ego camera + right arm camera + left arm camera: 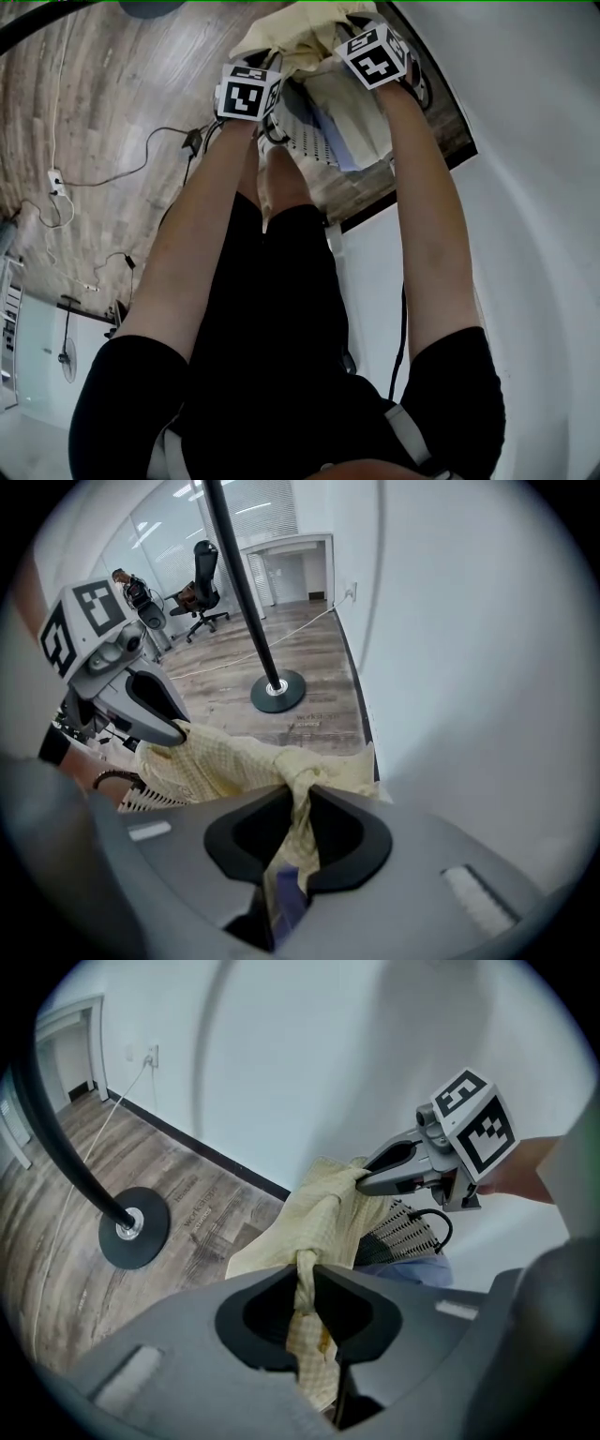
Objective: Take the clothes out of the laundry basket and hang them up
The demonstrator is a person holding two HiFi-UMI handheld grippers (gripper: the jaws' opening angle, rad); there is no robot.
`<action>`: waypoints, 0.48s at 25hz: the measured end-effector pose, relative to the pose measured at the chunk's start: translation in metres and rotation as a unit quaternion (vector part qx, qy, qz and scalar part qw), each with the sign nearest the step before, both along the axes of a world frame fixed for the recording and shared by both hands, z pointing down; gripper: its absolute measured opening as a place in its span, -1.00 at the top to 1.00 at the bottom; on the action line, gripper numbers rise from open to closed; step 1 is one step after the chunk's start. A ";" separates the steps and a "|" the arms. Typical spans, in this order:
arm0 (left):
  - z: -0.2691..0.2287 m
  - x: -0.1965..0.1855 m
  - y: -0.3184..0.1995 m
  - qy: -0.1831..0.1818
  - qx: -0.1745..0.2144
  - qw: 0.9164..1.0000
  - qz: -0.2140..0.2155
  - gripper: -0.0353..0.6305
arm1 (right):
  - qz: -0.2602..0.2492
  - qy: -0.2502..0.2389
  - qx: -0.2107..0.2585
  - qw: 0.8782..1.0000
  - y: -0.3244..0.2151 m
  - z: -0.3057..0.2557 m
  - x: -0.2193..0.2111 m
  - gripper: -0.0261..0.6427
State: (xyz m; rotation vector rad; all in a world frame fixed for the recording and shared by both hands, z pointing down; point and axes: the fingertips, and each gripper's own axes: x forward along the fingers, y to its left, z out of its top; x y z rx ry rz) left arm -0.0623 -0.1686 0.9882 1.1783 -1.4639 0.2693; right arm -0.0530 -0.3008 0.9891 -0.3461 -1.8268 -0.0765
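Head view cuts off the yellow checked garment [281,42] at its top edge; the garment hangs bunched over the laundry basket [305,141]. Beside the stand base [134,1227], the floor lettering [202,1211] is too small to read. Both arms reach straight down, and the left gripper [307,1283] and the right gripper [300,799] each clamp a fold of the garment.

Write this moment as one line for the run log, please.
left gripper: shut on yellow garment | right gripper: shut on same garment | basket: beneath garment | hanging: not yet done
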 end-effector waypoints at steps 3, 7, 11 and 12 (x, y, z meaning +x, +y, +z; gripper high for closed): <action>-0.013 0.000 0.003 -0.016 0.009 1.000 -0.004 0.76 | 0.016 -0.019 0.004 1.000 -0.001 -0.016 0.001 0.77; -0.036 0.002 0.006 -0.036 0.028 0.999 -0.010 0.76 | 0.037 -0.050 0.011 0.998 0.001 -0.045 0.003 0.78; -0.071 0.000 0.006 -0.058 0.055 0.997 -0.024 0.76 | 0.060 -0.085 0.013 0.995 0.003 -0.082 0.010 0.78; -0.081 0.001 0.006 -0.064 0.062 0.996 -0.026 0.77 | 0.067 -0.094 0.013 0.993 0.004 -0.093 0.013 0.78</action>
